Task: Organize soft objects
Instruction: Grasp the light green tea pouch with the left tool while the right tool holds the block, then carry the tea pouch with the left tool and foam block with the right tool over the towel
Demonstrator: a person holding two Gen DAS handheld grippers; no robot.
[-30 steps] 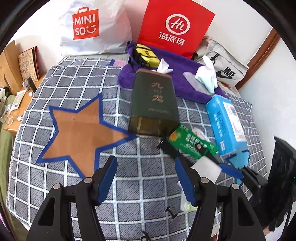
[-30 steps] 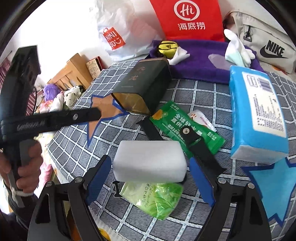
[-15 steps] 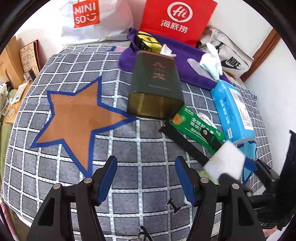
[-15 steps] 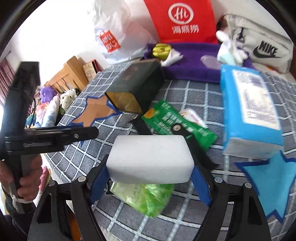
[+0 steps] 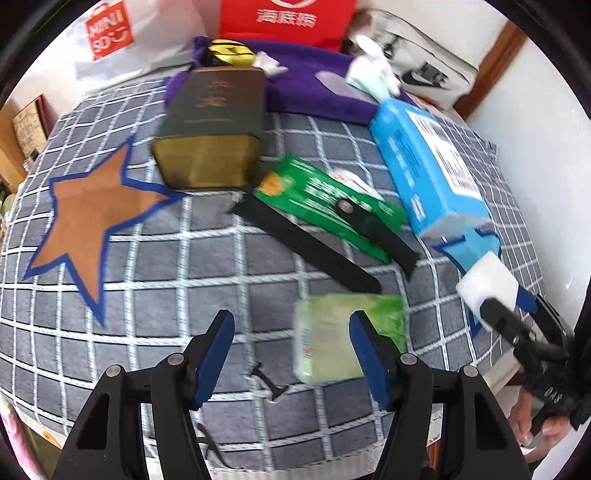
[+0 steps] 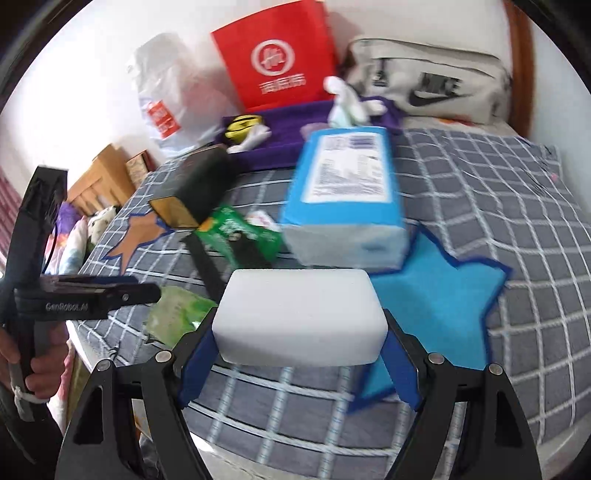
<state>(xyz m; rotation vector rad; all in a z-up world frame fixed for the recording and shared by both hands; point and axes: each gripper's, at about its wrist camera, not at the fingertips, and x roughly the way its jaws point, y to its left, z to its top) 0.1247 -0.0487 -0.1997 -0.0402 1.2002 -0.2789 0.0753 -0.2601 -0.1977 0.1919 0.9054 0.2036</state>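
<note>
My right gripper (image 6: 299, 328) is shut on a white sponge block (image 6: 299, 317) and holds it above the checked cloth, over the edge of the blue star patch (image 6: 436, 291); the sponge also shows in the left wrist view (image 5: 487, 284). My left gripper (image 5: 291, 332) is open and empty, its right finger next to a pale green tissue pack (image 5: 347, 332) lying on the cloth. A blue tissue pack (image 5: 428, 166) lies at the right, its near end on the blue star. The brown star patch (image 5: 96, 206) is at the left.
A dark green tin box (image 5: 214, 129), a green packet (image 5: 328, 203) and a black strap (image 5: 306, 247) lie mid-cloth. A purple towel (image 5: 317, 96) with small items, a red bag (image 5: 288, 18), a Miniso bag (image 5: 110, 33) and a Nike bag (image 5: 424, 70) are at the back.
My right gripper has lifted the white sponge and carried it right, off the green tissue pack toward the blue star. My left gripper has moved forward and right, up to the green pack.
</note>
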